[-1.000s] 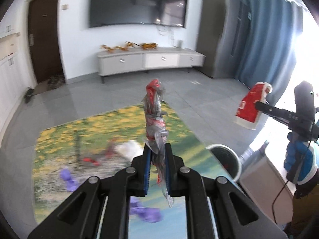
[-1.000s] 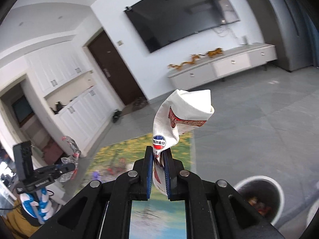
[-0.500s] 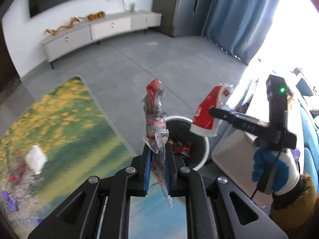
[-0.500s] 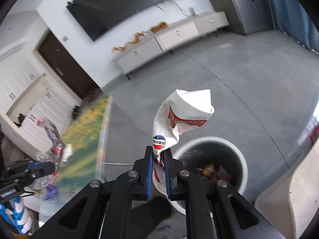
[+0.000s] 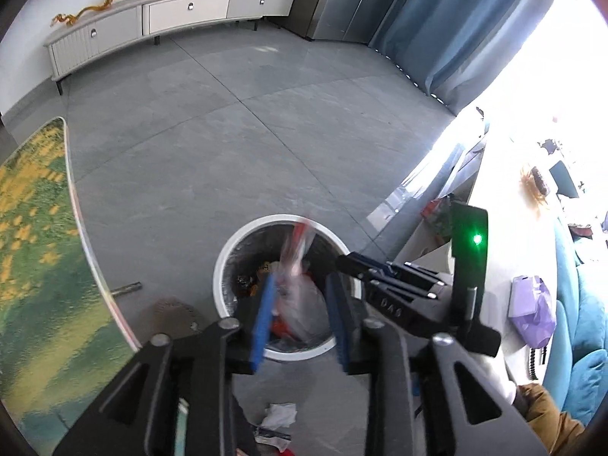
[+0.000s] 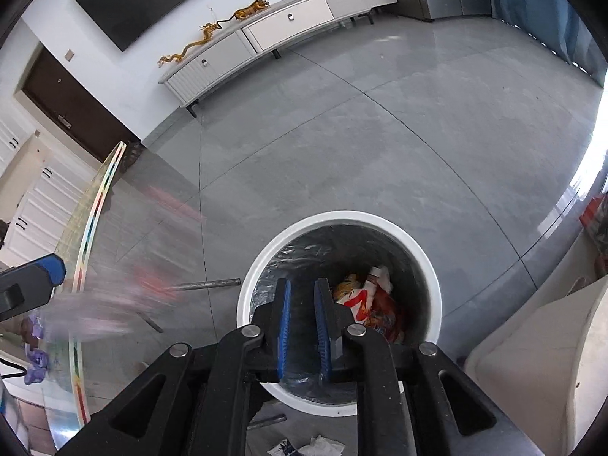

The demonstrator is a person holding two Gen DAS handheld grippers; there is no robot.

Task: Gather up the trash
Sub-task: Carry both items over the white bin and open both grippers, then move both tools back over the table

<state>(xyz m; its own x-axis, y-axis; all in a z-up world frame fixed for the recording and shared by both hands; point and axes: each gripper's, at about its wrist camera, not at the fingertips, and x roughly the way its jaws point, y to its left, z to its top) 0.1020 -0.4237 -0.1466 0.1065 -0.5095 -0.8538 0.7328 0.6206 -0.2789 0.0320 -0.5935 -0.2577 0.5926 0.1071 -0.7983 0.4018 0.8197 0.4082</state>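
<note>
Left wrist: left tongs [image 5: 300, 313] apart, wrapper [image 5: 294, 266] blurred over bin [image 5: 224, 266]; right tongs [image 6: 303, 325] apart.

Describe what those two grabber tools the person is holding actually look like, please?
Both are matte black plastic tongs. The left gripper and right gripper each have two flat fingers lined with bright blue pads, joined by angular black arms with triangular cut-outs and silver bolts. In the left view, the right tool carries white lettering, a black upright block with a glowing green light, and a thin black cable.

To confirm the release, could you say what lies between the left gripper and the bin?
A blurred plastic bottle, loose between open jaws above the bin; left wrist view.
</note>
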